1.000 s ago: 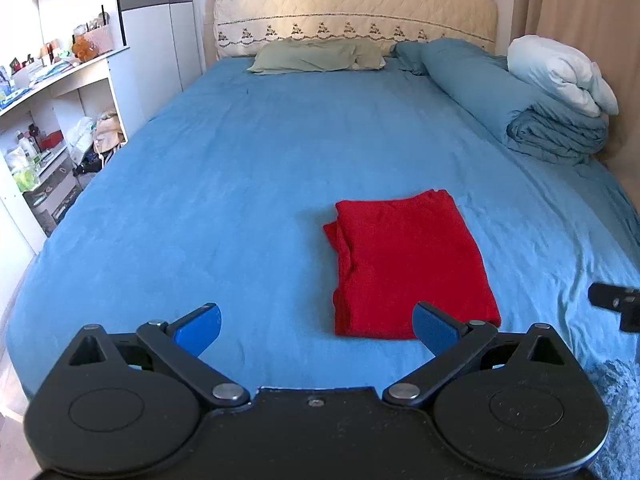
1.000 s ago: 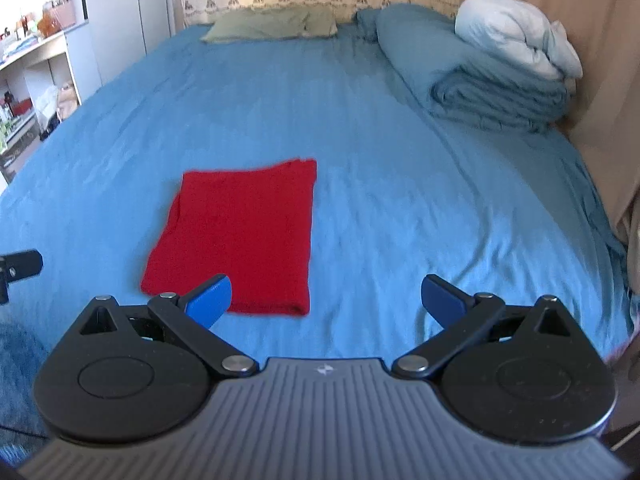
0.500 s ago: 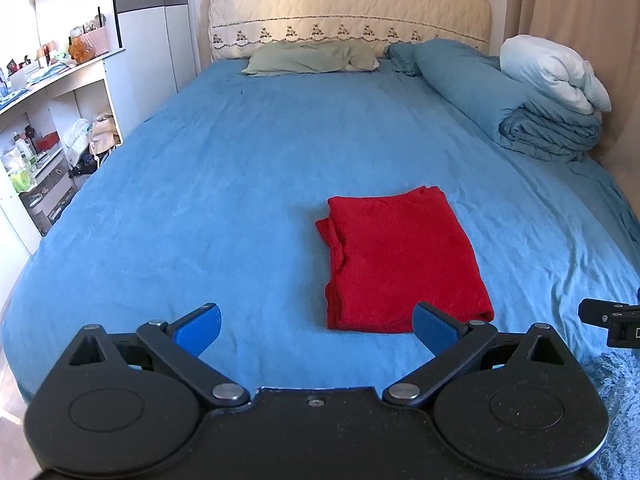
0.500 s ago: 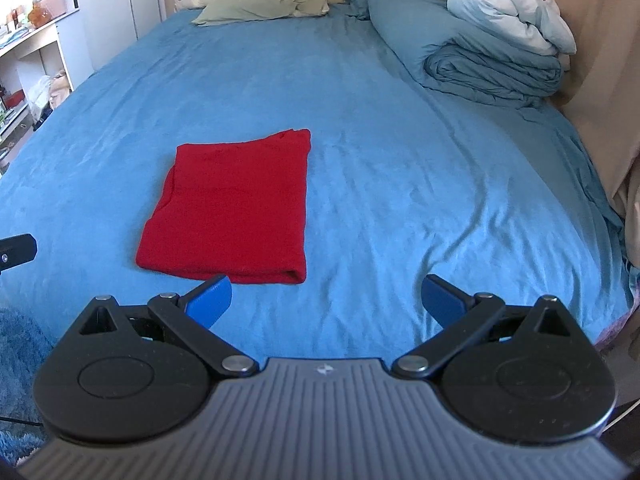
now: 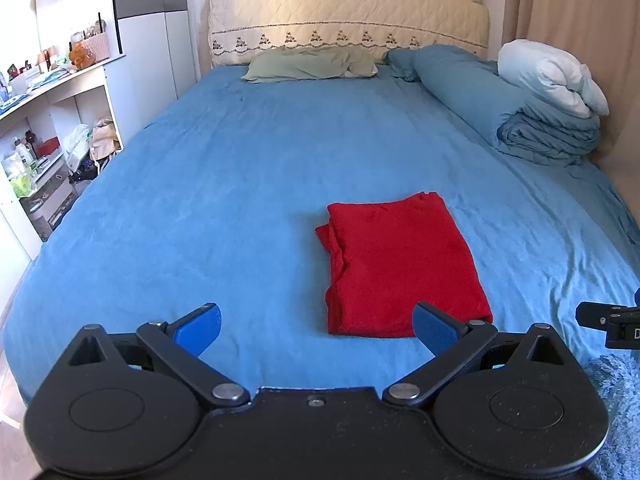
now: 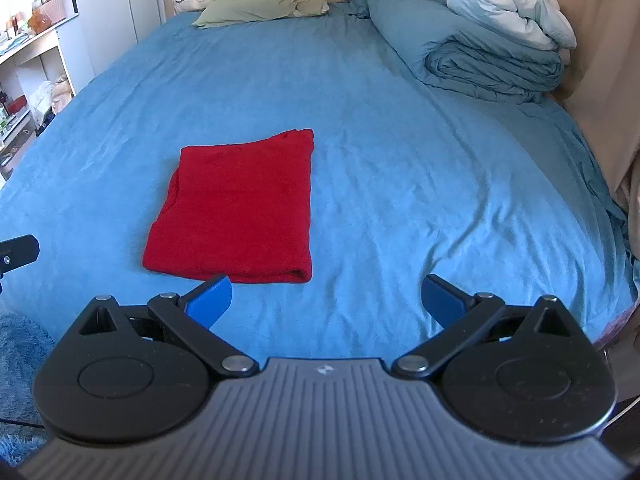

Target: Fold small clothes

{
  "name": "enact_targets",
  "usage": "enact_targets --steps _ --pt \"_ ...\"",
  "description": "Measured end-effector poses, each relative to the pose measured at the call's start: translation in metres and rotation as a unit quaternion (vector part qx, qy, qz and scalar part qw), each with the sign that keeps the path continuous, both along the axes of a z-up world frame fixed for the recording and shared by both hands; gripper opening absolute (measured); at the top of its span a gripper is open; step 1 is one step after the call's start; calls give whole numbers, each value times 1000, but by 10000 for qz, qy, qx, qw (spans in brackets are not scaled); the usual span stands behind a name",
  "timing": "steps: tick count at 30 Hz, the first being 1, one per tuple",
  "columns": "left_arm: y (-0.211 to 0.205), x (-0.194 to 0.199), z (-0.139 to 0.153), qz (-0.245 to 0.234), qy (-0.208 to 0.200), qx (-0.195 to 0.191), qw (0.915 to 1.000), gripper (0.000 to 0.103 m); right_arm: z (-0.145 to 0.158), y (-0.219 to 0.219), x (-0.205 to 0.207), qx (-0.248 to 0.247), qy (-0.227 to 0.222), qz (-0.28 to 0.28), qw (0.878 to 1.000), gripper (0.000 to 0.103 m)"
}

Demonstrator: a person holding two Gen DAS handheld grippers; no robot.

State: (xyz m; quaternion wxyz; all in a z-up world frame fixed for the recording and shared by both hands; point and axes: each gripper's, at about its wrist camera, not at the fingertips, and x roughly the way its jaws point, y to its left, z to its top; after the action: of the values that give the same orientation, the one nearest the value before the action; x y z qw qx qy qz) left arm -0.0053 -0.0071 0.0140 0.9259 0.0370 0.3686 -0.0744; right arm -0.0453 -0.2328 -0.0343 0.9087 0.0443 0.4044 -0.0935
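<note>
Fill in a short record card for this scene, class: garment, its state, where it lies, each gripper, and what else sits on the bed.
garment: red garment
state: folded into a flat rectangle
location: on the blue bedsheet, near its front edge
left gripper: open, empty
right gripper: open, empty
also on bed: green pillow, folded blue duvet

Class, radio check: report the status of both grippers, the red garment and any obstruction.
Left gripper open, empty. Right gripper open, empty. Red garment folded flat on the blue bedsheet, untouched. Nothing in the way.
</note>
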Motion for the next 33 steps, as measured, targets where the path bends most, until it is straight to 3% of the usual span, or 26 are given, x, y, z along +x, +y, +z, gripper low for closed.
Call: enact_targets --steps 33 --pt "-6 0 1 31 -17 50 10000 103 -3 -2 0 123 57 -75 9999 103"
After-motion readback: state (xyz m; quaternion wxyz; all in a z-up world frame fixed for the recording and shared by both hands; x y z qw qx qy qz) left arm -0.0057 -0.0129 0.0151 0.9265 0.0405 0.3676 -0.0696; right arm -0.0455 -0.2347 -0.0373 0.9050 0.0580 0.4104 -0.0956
